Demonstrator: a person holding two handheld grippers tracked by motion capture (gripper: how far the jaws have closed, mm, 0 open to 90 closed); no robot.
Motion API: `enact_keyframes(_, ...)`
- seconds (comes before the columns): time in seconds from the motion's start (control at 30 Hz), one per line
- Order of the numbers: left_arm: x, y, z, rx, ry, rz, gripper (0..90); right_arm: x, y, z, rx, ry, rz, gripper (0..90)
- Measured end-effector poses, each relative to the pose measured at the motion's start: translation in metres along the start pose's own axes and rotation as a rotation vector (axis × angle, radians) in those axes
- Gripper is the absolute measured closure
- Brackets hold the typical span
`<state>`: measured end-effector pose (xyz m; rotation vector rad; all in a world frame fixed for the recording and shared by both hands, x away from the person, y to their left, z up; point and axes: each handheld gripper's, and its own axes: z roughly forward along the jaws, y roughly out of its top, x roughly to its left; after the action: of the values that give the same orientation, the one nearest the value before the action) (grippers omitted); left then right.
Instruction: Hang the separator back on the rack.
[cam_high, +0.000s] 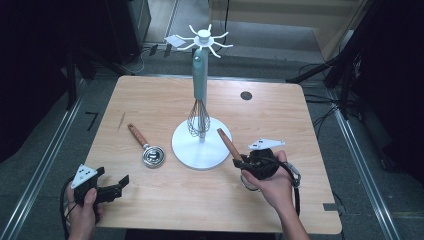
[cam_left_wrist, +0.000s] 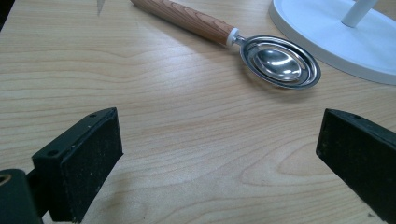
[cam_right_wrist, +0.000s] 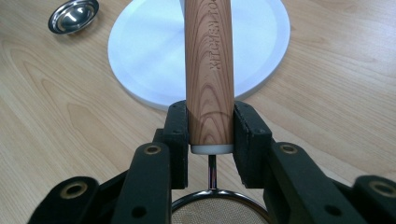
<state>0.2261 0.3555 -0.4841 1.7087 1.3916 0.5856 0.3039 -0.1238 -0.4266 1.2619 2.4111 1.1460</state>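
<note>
Now strainer handle (cam_right_wrist: 208, 70) squarely between fingers (cam_right_wrist: 177, 135).

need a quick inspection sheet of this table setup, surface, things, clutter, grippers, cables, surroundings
surface: wooden table, round dark spot near far right corner.
job's things: strainer, wooden handle clamped in right gripper; white stand with a whisk hanging on it; wooden-handled scoop lying left of the stand's base.
clutter: nothing seen.
grippers: left gripper open, low over the near left edge; right shut on the strainer handle.
cables: several on the floor behind and right of the table.
surroundings: dark frames and floor rails on both sides.
</note>
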Motion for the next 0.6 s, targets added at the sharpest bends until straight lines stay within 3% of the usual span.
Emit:
enact_keyframes(0.33,0.0,0.0,0.0,0.0,0.001,0.001,0.6,0.002,0.003,-0.008,-0.075,-0.029,0.013,70.9)
enact_keyframes(0.6,0.0,0.0,0.0,0.001,0.001,0.001,0.6,0.002,0.005,-0.014,-0.142,-0.022,0.015,70.8)
